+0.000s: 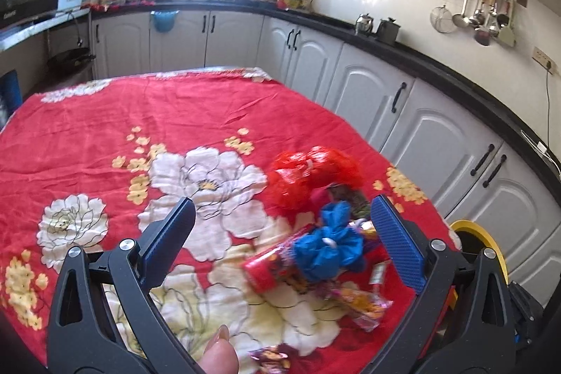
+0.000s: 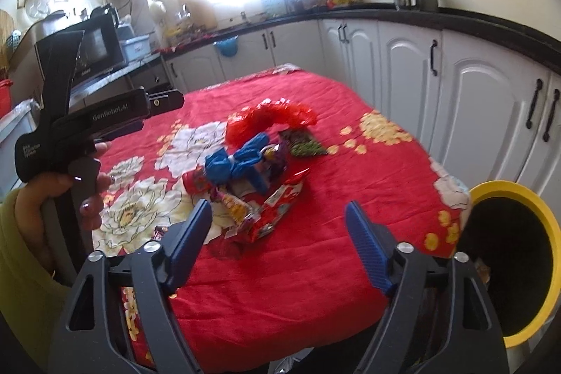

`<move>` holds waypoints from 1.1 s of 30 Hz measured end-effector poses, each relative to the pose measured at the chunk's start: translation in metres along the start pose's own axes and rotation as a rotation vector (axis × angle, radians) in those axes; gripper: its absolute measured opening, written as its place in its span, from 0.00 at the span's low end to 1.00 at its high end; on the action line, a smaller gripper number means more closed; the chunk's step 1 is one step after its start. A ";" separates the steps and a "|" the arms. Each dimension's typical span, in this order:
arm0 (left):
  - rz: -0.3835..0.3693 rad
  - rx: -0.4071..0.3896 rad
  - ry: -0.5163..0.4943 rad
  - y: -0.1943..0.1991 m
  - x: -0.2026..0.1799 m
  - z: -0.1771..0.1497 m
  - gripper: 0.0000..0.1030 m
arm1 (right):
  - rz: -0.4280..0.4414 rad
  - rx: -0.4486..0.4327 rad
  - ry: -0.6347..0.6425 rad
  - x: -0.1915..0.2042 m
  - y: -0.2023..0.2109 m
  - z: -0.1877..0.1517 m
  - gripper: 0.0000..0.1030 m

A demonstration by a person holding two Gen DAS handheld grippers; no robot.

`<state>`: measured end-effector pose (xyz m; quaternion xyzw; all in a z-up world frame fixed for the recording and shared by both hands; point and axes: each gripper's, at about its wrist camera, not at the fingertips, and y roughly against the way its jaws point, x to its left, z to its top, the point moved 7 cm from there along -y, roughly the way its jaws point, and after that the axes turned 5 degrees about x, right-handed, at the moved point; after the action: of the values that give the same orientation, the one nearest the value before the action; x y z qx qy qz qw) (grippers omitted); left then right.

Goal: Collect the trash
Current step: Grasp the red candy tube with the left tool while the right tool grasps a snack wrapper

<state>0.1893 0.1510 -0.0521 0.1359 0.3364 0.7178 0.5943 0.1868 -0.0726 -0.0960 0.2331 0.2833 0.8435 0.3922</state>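
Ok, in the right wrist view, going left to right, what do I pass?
Left gripper held in a hand, blue plastic bag, green snack wrapper, yellow-rimmed bin.

Both views are taken from fisheye cameras mounted on hand-held grippers, each looking forward and downward between its own two jaws, which fill the lower part of the picture.

The left wrist view is set low and close over the table (image 1: 105,114), with the pile of trash (image 1: 322,233) seen near, just ahead of the right-hand jaw; the window wall is faced beyond.

The right wrist view is held a little further back, at the near table edge, facing the same window wall; the pile (image 2: 252,163) lies mid-frame.

Shared by both views are the red floral cloth, the trash pile, the yellow-rimmed bin (image 2: 547,226) (image 1: 491,240) at the right, and the white cabinets (image 1: 368,90) (image 2: 413,65). The left gripper (image 2: 80,118) is seen from the side in the right wrist view.
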 end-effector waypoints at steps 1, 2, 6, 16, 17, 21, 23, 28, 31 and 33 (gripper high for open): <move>0.004 0.011 0.005 -0.003 0.004 -0.001 0.89 | 0.005 0.010 0.002 0.002 -0.004 -0.001 0.67; 0.007 0.027 0.009 -0.008 0.009 -0.003 0.89 | 0.010 0.018 0.005 0.004 -0.008 -0.001 0.63; -0.001 0.083 0.011 -0.023 0.020 -0.012 0.78 | 0.024 0.065 0.020 0.013 -0.028 -0.004 0.53; -0.089 0.205 0.020 -0.055 0.035 -0.036 0.54 | 0.037 0.131 0.041 0.023 -0.059 -0.013 0.40; -0.098 0.218 0.023 -0.059 0.035 -0.039 0.52 | 0.038 0.133 0.042 0.023 -0.060 -0.013 0.38; -0.130 0.251 0.035 -0.067 0.034 -0.046 0.49 | 0.041 0.147 0.033 0.021 -0.066 -0.016 0.34; -0.142 0.261 0.032 -0.070 0.031 -0.049 0.46 | 0.043 0.151 0.026 0.020 -0.068 -0.017 0.31; -0.162 0.271 0.027 -0.074 0.026 -0.052 0.46 | 0.055 0.153 0.008 0.019 -0.071 -0.017 0.25; -0.172 0.275 0.011 -0.075 0.021 -0.053 0.43 | 0.057 0.144 0.015 0.020 -0.070 -0.016 0.20; -0.177 0.281 -0.004 -0.075 0.017 -0.055 0.42 | 0.062 0.139 0.019 0.021 -0.069 -0.016 0.20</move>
<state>0.2093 0.1547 -0.1450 0.1890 0.4428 0.6081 0.6312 0.2014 -0.0240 -0.1502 0.2605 0.3375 0.8357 0.3460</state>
